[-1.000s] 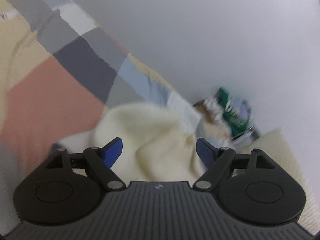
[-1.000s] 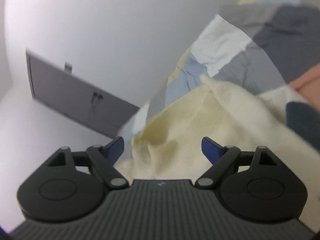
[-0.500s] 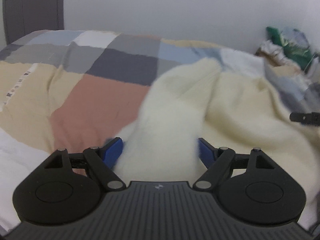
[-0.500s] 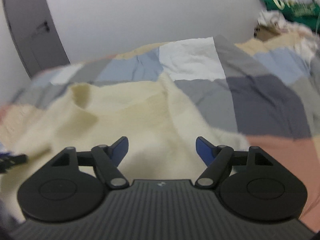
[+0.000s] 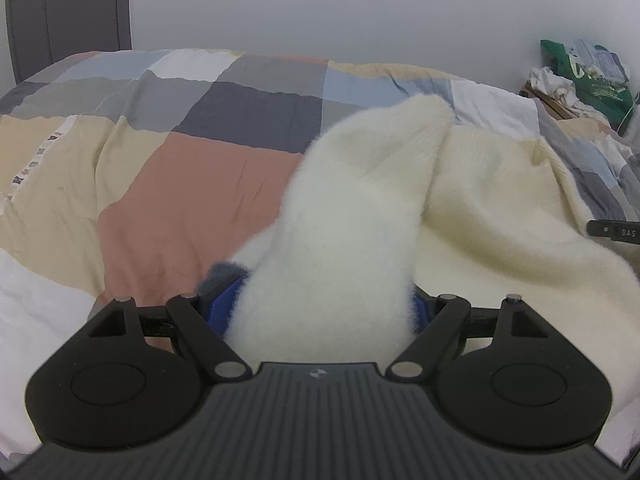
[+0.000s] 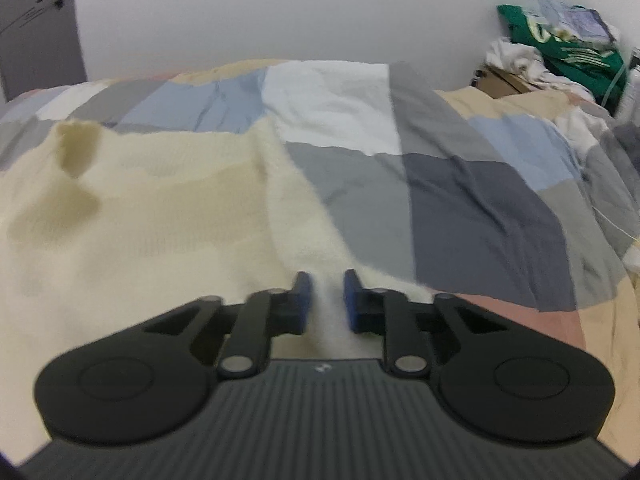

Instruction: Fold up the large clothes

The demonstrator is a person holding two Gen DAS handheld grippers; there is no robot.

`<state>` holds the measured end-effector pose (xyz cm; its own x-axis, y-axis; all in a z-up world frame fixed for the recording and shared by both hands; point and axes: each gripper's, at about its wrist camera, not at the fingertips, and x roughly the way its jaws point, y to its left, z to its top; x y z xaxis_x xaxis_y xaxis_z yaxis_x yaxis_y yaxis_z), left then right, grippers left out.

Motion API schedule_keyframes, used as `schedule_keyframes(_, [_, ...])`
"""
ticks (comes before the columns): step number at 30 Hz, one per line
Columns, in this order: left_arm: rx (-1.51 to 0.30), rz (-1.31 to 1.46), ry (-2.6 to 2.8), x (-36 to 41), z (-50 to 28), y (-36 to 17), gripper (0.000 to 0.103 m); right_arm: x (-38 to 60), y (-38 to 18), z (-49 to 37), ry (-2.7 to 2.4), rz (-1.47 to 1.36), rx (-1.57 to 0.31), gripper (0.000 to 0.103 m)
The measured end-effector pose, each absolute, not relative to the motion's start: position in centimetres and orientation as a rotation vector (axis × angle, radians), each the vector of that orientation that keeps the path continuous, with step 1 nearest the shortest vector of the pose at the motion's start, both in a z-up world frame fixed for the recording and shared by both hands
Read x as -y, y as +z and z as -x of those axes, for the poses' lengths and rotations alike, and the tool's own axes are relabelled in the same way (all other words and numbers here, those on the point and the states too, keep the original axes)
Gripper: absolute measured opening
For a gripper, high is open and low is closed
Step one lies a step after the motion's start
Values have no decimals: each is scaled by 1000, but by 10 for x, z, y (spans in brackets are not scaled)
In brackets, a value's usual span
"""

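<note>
A large cream knit sweater point(image 5: 472, 200) lies spread on a patchwork bed cover point(image 5: 192, 184). In the left wrist view a thick fold of it point(image 5: 344, 240) rises between my left gripper's point(image 5: 320, 308) blue fingers point(image 5: 222, 310), which stand wide apart with the cloth bunched between them. In the right wrist view the sweater point(image 6: 140, 216) fills the left half. My right gripper point(image 6: 325, 300) has its blue fingers point(image 6: 302, 300) nearly together, pinching a narrow edge of the sweater. The right gripper's tip shows at the far right of the left wrist view point(image 5: 616, 233).
The bed cover point(image 6: 480, 208) runs back to a white wall. A pile of clothes and a green bag point(image 6: 560, 56) sits at the far right corner, and also shows in the left wrist view point(image 5: 580, 72). A grey door point(image 5: 68, 8) stands at the far left.
Both views have swung level toward the bed. My right gripper's fingers have closed from wide open onto the sweater edge. The sweater fold has come up between my left fingers.
</note>
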<state>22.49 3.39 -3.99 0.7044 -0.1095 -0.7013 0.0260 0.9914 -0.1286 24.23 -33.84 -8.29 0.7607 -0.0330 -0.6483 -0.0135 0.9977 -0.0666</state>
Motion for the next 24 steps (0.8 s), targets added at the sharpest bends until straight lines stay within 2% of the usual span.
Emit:
schedule_keyframes(6, [-780,135,-77,-38,-224,-38,83,363,-59,-237,-78,8,-579,7])
schedule_keyframes(8, [-776,142,-78,-40,-224,-38,83,382,-57,-241,-99,-67,-591,7])
schedule_keyframes(9, [-776,143,-78,-40,-225,-38,83,392,-60,-243,-114,-95,-609,2])
schedule_keyframes(12, [-776,140,-74,-40,-225,-39,83,409,-74,-253,-228,-45,-659,2])
schedule_keyframes(16, [-779,139,-72,-39,-226,-40,83,445,-96,-262,-236,-229,-778,2])
schedule_keyframes(24, [-777,174,-41,-43,-224,-31,83,418,-71,-240,-116,-150,-651,6])
